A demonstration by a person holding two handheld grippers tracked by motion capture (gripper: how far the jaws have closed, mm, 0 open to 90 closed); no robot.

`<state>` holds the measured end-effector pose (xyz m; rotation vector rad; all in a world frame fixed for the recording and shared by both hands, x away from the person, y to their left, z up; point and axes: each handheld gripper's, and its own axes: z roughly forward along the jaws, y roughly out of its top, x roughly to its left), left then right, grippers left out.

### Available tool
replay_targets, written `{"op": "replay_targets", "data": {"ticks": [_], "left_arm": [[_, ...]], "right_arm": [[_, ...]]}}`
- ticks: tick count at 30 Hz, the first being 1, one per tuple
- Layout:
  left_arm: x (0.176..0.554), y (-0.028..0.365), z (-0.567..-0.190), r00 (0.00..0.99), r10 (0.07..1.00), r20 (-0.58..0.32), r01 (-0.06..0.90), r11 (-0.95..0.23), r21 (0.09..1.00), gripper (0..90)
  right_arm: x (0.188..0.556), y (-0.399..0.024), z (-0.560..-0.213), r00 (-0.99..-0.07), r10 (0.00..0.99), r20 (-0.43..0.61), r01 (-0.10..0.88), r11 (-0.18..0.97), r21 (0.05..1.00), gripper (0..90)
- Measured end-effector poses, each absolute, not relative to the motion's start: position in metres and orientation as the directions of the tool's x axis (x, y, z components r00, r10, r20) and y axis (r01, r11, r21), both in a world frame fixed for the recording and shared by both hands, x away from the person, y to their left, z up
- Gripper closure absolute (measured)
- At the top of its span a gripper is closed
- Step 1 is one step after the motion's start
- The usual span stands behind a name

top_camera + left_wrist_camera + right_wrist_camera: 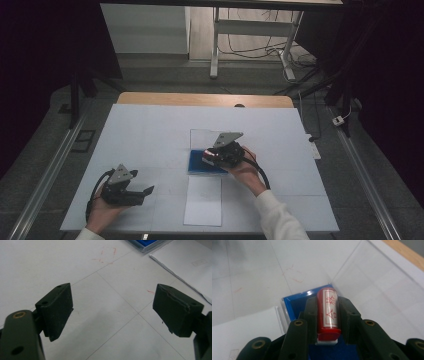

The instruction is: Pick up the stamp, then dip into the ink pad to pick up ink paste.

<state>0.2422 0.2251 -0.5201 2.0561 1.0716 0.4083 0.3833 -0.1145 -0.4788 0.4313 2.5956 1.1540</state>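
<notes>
right now the right gripper (327, 317) is clamping a red stamp (328, 311), holding it over the blue ink pad (206, 162) in its open clear case (212, 140). looks like the inking step. left gripper (112, 307) is sitting wide open and empty on the white table (150, 130). white paper (203, 200) is lying just in front of the pad; next move is probably carrying the stamp there, face down and flat.

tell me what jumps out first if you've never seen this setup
The red stamp with red characters on its white label, clamped in the right gripper over the blue ink pad box at the table's middle. Below the box lies a white sheet of paper, and the left gripper rests open at the near left.
</notes>
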Motion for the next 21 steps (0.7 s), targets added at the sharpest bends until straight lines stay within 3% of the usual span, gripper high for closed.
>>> {"op": "replay_targets", "data": {"ticks": [10,21], "left_arm": [[0.242,0.225,-0.521,0.593,0.803,-0.063,0.557,-0.353,0.752,16.7],[0.242,0.225,-0.521,0.592,0.804,-0.059,0.559,-0.356,0.749,16.8]], "right_arm": [[0.38,-0.118,-0.465,-0.914,0.388,-0.119,0.156,0.607,0.779,70.2],[0.38,-0.114,-0.465,-0.909,0.384,-0.162,0.144,0.655,0.742,70.2]]}}
